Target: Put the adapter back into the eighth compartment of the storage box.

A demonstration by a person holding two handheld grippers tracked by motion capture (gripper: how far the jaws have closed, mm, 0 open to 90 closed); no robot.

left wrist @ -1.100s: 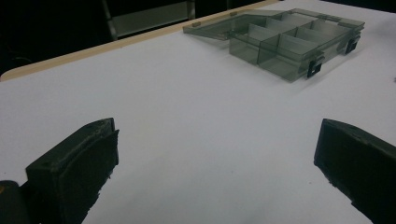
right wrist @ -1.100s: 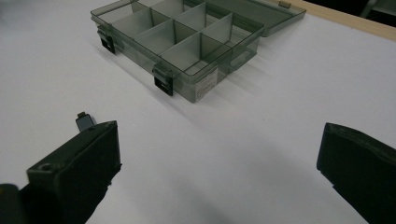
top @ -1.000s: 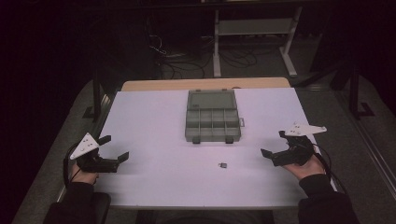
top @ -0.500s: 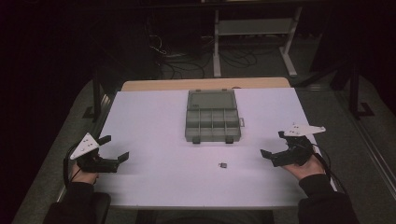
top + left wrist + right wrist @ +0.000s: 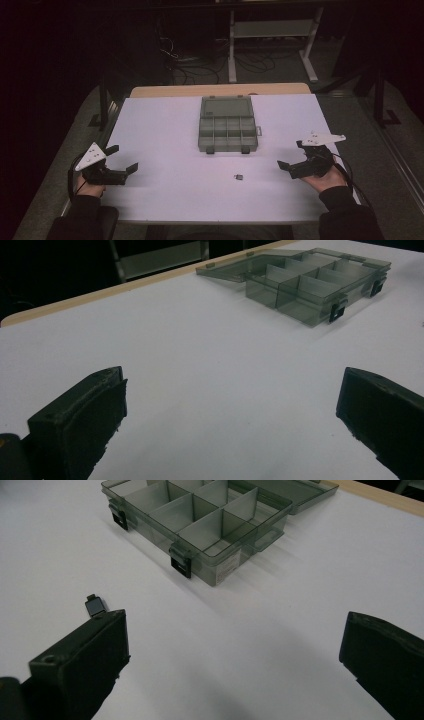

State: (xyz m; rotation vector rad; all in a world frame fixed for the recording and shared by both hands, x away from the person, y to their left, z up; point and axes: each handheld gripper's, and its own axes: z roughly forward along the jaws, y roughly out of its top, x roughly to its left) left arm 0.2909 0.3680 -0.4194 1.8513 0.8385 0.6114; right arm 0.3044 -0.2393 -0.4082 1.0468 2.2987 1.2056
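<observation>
The room lay dark beyond the white table [image 5: 165,125], whose wooden far edge [image 5: 220,90] caught some light. A pale metal stand [image 5: 272,35] stood behind it, cables [image 5: 200,65] tangled over the grey floor [image 5: 350,105], and a black post [image 5: 103,100] rose at left.

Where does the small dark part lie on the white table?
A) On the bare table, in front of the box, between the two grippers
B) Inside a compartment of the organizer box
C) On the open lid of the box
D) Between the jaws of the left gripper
A: the small dark part lies alone on the white table, nearer the person than the organizer box, between the left gripper and the right gripper.
</observation>
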